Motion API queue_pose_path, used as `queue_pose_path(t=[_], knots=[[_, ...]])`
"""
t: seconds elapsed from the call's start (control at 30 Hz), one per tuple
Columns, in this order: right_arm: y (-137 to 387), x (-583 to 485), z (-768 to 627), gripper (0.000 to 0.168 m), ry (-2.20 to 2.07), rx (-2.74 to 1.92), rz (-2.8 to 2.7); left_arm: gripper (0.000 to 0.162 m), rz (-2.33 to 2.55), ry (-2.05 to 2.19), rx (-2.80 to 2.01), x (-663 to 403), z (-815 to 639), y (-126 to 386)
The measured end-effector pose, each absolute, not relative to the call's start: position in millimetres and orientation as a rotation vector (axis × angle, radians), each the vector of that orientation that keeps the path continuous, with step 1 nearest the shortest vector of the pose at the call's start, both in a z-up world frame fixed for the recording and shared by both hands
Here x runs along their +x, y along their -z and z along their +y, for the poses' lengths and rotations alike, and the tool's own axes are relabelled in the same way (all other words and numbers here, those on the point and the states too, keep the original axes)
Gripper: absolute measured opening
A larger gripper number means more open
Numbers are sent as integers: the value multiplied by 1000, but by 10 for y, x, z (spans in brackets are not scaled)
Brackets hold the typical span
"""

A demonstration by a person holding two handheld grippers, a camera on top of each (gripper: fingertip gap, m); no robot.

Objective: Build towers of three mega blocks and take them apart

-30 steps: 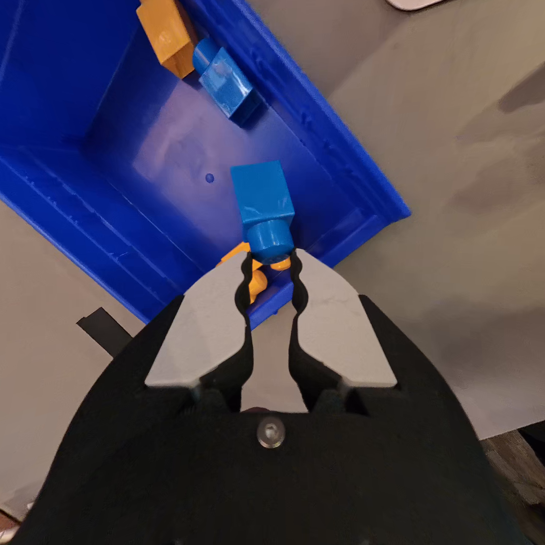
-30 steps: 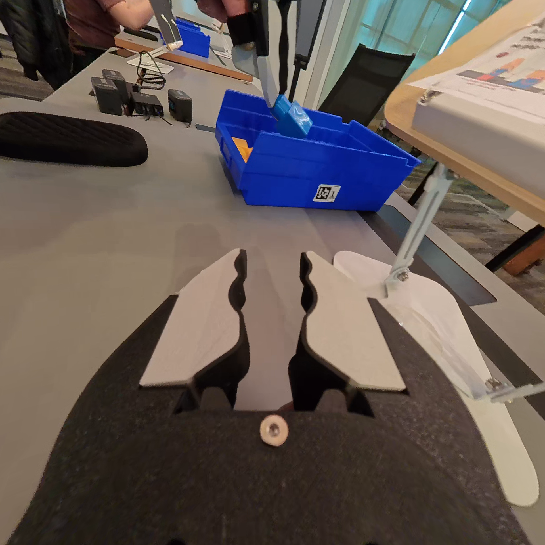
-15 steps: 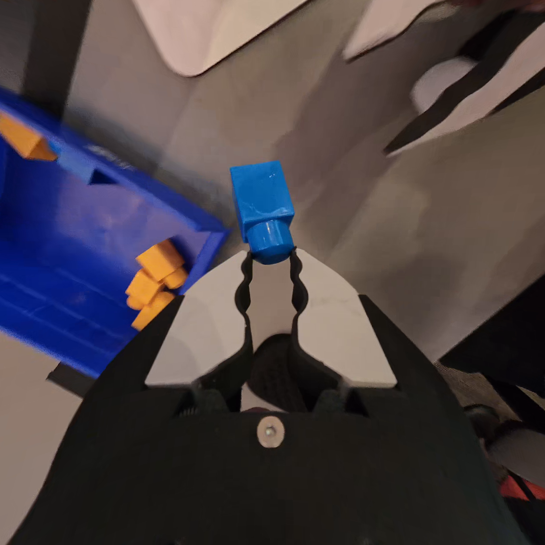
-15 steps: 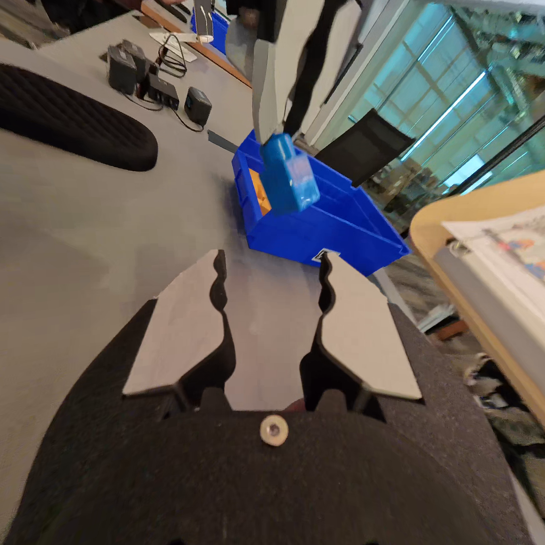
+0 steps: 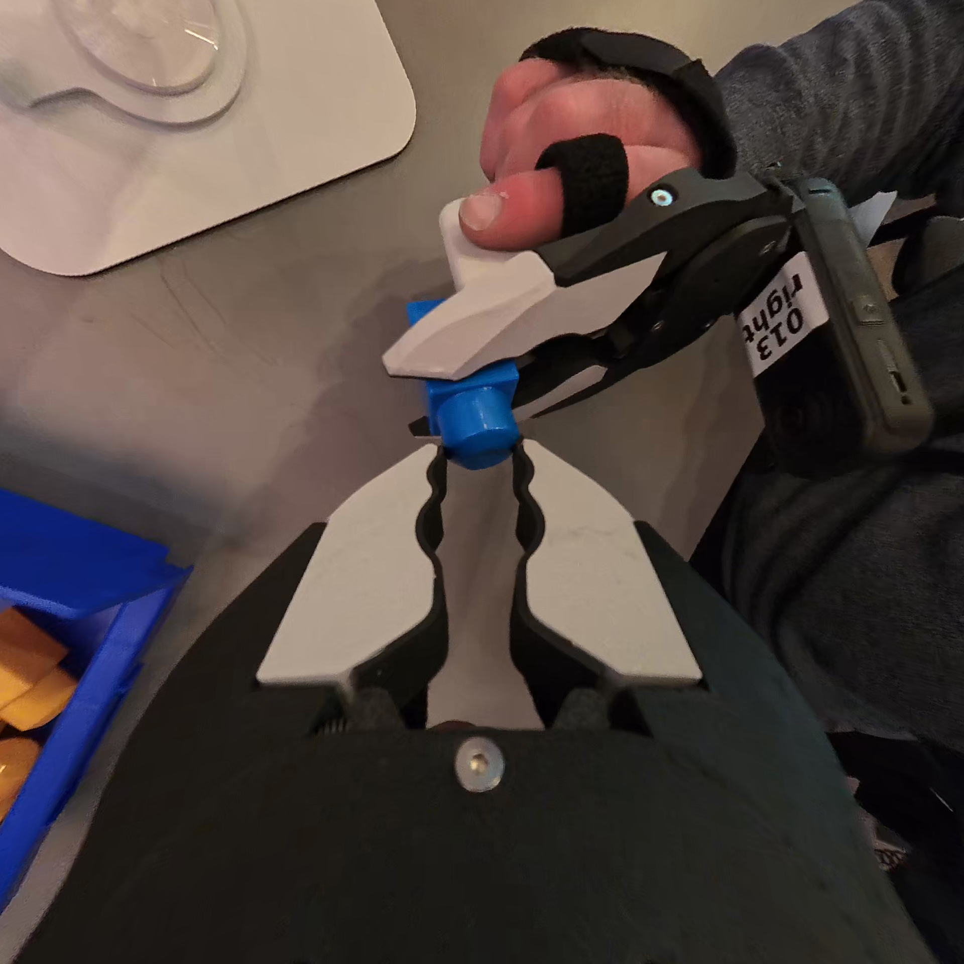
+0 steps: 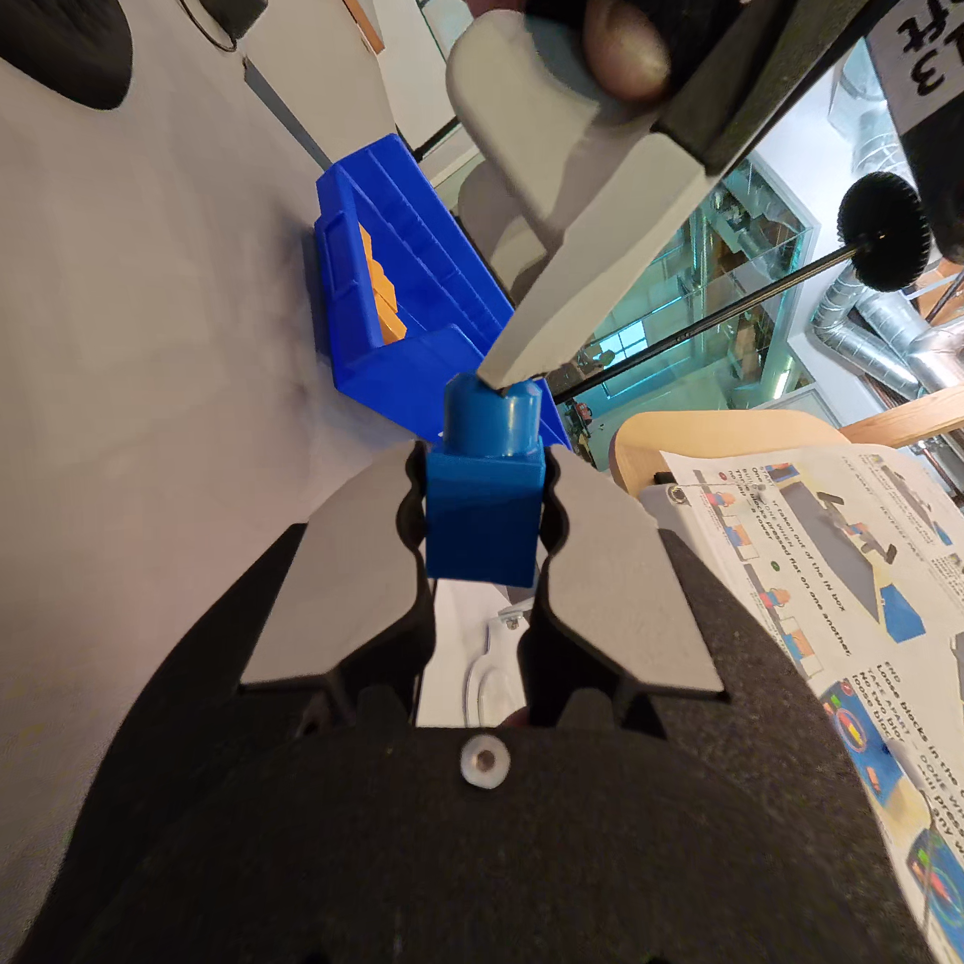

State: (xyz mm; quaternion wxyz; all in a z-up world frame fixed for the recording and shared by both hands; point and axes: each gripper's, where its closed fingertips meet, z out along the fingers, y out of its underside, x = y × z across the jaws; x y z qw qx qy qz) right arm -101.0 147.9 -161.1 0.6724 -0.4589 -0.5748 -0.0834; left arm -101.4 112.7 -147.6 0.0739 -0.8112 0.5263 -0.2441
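The single-stud blue plastic mega block point(image 6: 482, 521) hung above the grey bench point(image 5: 208, 354), its stud pinched by the left claw point(image 5: 480, 454) and its square body clamped in the right claw point(image 6: 482, 516). With both gripping, a premature pull could probably twist it loose, dropping it short of the blue plastic bin point(image 6: 417, 292).

**Both tongs closed on one blue block**

The left tongs point(image 5: 479, 453) point forward with their grey fingers point(image 5: 375, 563) drawn in, the tips pinching the round stud of the blue block point(image 5: 476, 417). The right tongs point(image 6: 482, 514) come in from the side, fingers point(image 6: 605, 568) clamped on the block's square body. A bare hand point(image 5: 568, 130) drives the right tongs, its thumb pressed on the white upper finger, a black strap looped over it and a grey sleeve behind.
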Motion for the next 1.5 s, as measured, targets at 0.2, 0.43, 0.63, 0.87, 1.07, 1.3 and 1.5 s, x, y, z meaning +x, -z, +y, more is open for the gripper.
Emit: queue_pose_path(t=[0.2, 0.43, 0.63, 0.87, 1.07, 1.3, 1.5], knots=[[1639, -1037, 1417, 40, 116, -1051, -1295, 20, 1581, 759, -2438, -1066, 1077, 1470], [1865, -984, 1451, 40, 9, -1150, -1309, 29, 1386, 518, -2398, -1565, 1649, 1308], [1962, -923, 1530, 40, -57, -1215, -1292, 38, 1068, 398, -2363, -2064, 2620, 1294], [2032, -835, 1624, 40, -112, -1287, -1265, 40, 867, 375, -2436, -2322, 3562, 1770], [2075, -838, 1630, 40, -143, -1307, -1269, 42, 869, 338, -2482, -2209, 4078, 2162], [2097, -820, 1641, 40, -179, -1330, -1263, 47, 895, 267, -2565, -2066, 4529, 2557], [2099, -817, 1639, 40, -195, -1335, -1262, 44, 881, 318, -2654, -1988, 4636, 2566]])
